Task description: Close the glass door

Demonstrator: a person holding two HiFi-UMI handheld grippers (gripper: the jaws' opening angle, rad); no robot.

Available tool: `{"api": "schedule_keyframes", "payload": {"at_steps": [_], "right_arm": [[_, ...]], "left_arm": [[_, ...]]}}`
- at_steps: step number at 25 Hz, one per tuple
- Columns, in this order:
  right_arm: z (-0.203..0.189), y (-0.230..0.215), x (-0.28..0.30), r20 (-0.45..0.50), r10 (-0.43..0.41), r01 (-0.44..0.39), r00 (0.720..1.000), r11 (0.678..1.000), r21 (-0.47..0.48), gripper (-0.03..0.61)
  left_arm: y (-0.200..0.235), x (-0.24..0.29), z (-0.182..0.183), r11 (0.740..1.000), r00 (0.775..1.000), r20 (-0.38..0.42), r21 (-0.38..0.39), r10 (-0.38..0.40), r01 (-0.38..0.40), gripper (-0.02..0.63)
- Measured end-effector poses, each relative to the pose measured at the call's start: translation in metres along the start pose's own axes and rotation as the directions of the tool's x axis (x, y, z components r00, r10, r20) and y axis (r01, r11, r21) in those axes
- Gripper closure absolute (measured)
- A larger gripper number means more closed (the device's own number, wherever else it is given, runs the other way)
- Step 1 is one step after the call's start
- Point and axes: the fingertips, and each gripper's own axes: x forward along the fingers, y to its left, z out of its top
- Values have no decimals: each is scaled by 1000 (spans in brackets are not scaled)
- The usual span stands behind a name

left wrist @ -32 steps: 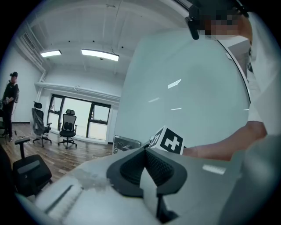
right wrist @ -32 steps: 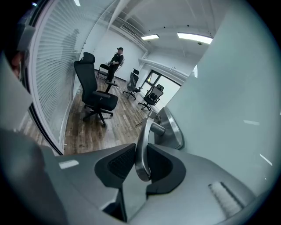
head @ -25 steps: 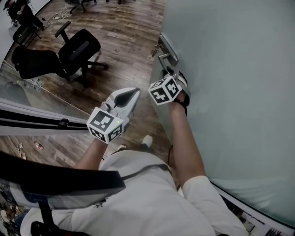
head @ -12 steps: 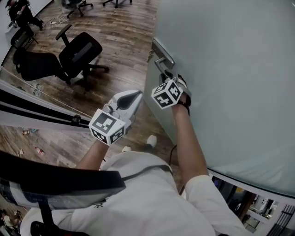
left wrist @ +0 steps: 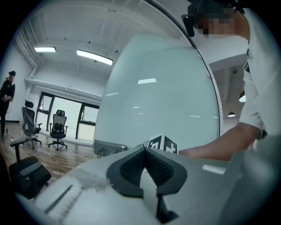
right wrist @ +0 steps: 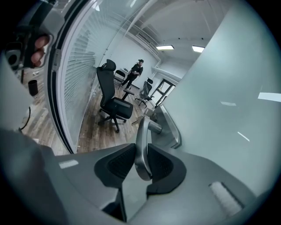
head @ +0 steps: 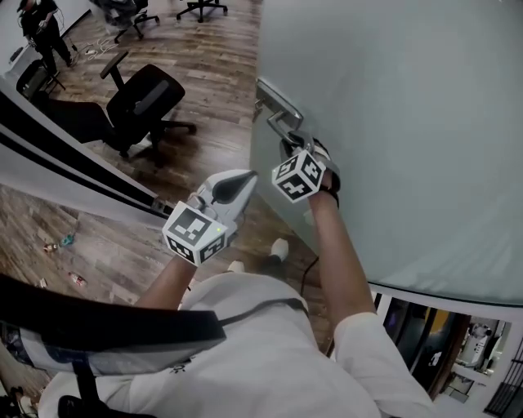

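Observation:
The frosted glass door (head: 392, 122) fills the right of the head view, with a metal lever handle (head: 282, 118) on a lock plate near its free edge. My right gripper (head: 292, 145) is shut on that handle. In the right gripper view the lever (right wrist: 141, 145) runs between the two dark pads (right wrist: 160, 165), which press on it from both sides. My left gripper (head: 245, 177) hangs in the air left of the door edge, shut and holding nothing. In the left gripper view its closed tips (left wrist: 145, 151) point level at the door (left wrist: 158, 105).
A black office chair (head: 139, 94) stands on the wood floor beyond the door edge. A glass partition with dark stripes (head: 73, 175) runs diagonally at the left. A person (head: 41, 20) stands far off, near more chairs (left wrist: 57, 129). The door frame (right wrist: 61, 79) rises left of the handle.
The door has swung with the handle still gripped, and its edge sits further left in the head view. Both hands moved along with it. The striped partition looms nearer.

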Motion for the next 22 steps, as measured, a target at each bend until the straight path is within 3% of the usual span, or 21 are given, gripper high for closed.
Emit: {"api": "schedule_keyframes", "payload": {"at_steps": [11, 22], "right_arm": [[25, 58, -34, 20, 21, -20, 1000, 999, -39, 477], [34, 100, -59, 69, 95, -87, 993, 991, -103, 479]], "left_arm": [[-13, -52, -15, 999, 999, -6, -19, -40, 40, 609], [-7, -83, -16, 992, 992, 13, -38, 123, -122, 609]]}}
